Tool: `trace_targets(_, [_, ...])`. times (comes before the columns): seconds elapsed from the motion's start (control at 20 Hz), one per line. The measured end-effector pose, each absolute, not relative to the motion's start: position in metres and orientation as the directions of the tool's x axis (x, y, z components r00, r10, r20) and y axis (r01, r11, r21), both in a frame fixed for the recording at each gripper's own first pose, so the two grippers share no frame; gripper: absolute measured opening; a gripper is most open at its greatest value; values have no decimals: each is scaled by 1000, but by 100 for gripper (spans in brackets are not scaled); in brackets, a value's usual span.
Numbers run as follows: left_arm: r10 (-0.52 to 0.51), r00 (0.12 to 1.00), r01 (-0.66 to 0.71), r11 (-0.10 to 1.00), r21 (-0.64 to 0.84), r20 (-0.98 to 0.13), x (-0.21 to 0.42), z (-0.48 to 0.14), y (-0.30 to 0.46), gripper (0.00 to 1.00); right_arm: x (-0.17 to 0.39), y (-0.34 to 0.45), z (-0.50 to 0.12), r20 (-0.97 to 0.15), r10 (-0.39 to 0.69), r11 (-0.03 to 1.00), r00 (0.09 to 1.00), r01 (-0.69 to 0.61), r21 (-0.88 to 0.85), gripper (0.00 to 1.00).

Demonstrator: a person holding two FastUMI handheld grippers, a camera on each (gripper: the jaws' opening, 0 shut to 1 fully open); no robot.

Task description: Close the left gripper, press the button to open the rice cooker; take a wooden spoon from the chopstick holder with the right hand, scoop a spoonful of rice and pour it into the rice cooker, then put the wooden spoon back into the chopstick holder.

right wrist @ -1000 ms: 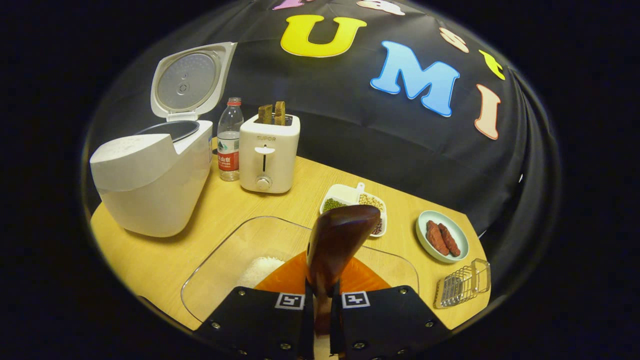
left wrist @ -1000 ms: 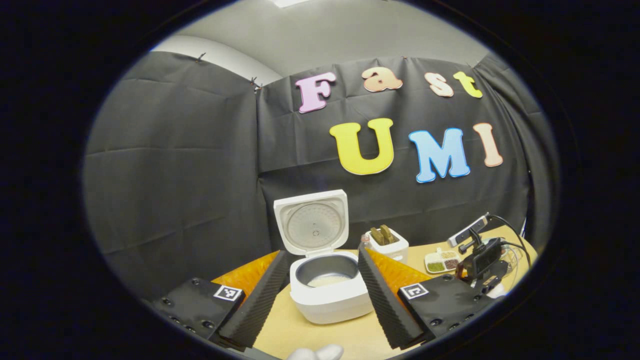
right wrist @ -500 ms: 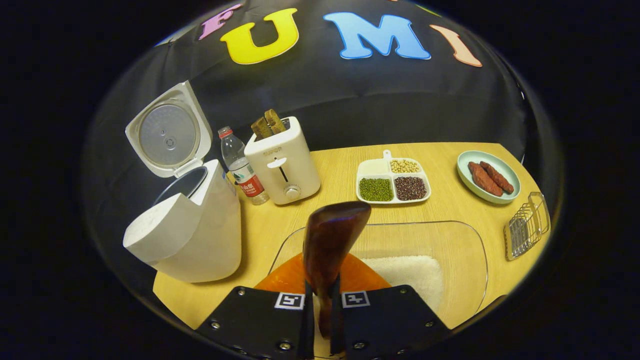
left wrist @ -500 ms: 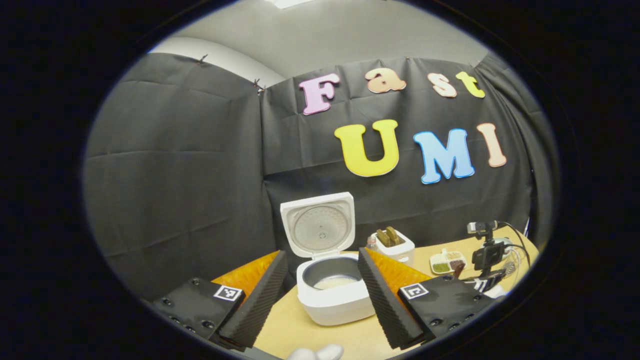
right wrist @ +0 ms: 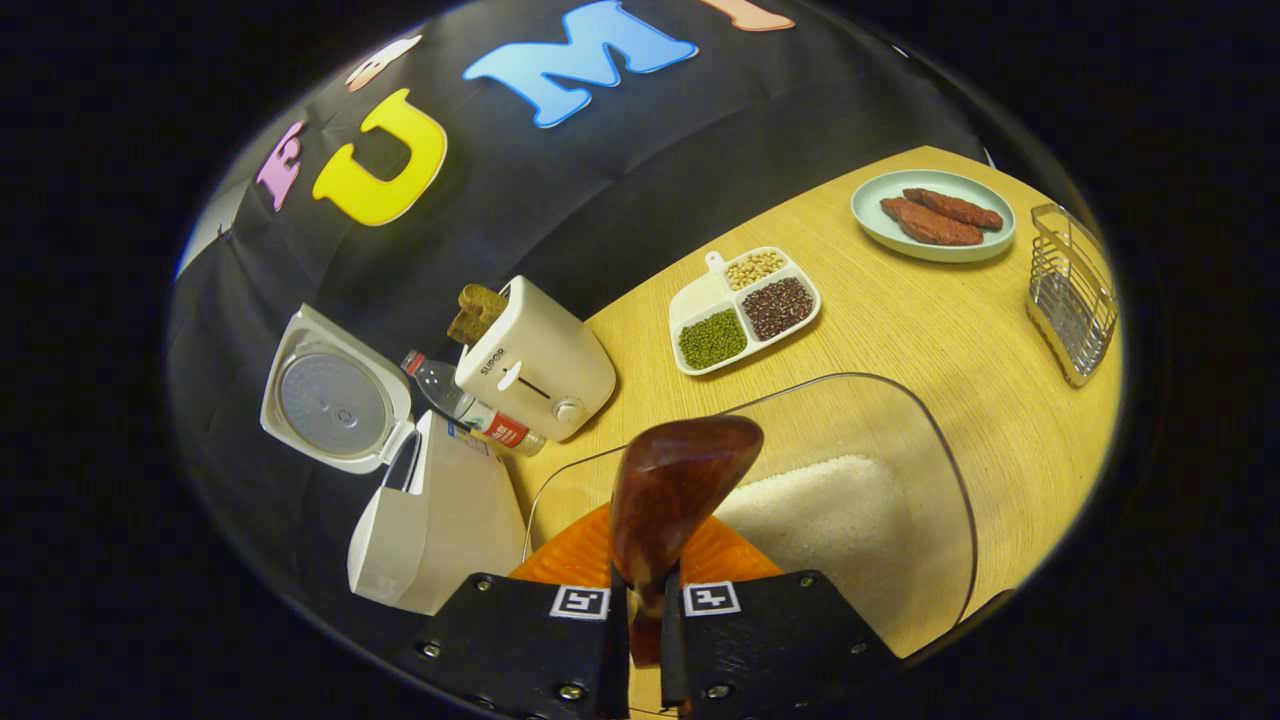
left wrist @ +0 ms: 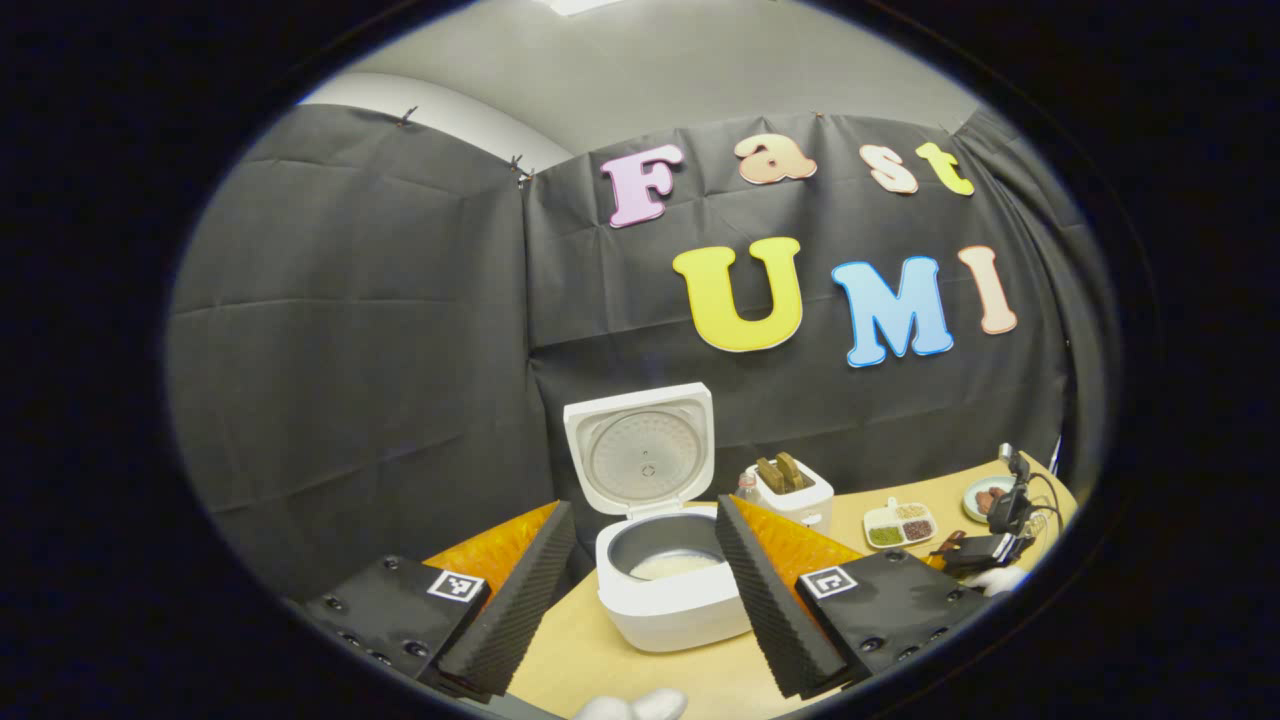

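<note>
Wooden spoon (right wrist: pixel 668 495) clamped by its handle between the closed jaws of the right gripper (right wrist: pixel 645 640), bowl up at 12 o'clock, hovering above the clear glass dish (right wrist: pixel 930 470) and its white rice (right wrist: pixel 825 515). No grains visible on the bowl's dark back; impossible to tell from here whether loaded. Compared with a second ago, rolled hard over: counter (right wrist: pixel 930 340) now sloping up toward 2 o'clock, rice heap shifted from 9 o'clock of the spoon to 3 o'clock. Probably a swing into the scooping stroke, or a turn with a load.

Rice cooker (left wrist: pixel 668 590) already open, lid upright, some rice in the pot, seen dead ahead between the wide-open, empty jaws of the left gripper (left wrist: pixel 640 590); slightly farther off than a second ago. Button step done.

Around: toaster (right wrist: pixel 540 360) and water bottle (right wrist: pixel 470 405) at 10 o'clock of the spoon, divided bean tray (right wrist: pixel 745 310) at 1, sausage plate (right wrist: pixel 935 215) and wire chopstick holder (right wrist: pixel 1075 295) near 2. Pouring and returning the spoon both remaining.
</note>
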State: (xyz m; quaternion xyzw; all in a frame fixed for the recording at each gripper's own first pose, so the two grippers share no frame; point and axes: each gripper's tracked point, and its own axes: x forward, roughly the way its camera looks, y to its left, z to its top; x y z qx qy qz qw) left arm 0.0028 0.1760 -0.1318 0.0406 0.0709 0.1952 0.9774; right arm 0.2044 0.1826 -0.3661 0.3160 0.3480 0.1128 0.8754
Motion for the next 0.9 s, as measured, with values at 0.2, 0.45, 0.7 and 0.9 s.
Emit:
trace_targets(0.2, [376, 921, -365, 924, 113, -103, 3, -124, 173, 100, 212, 153, -347, -483, 409, 699, 774, 75, 711, 13])
trace_targets(0.45, [359, 929, -347, 930, 124, -92, 2, -115, 169, 100, 218, 122, -322, -431, 384, 625, 817, 113, 772, 12])
trace_targets(0.7, [344, 935, -331, 935, 130, -89, 2, -112, 166, 100, 219, 111, -304, -411, 373, 610, 832, 114, 784, 12])
trace_targets(0.9, [344, 934, -331, 934, 130, -94, 3, -114, 168, 100, 220, 110, -276, -382, 374, 599, 845, 94, 795, 13])
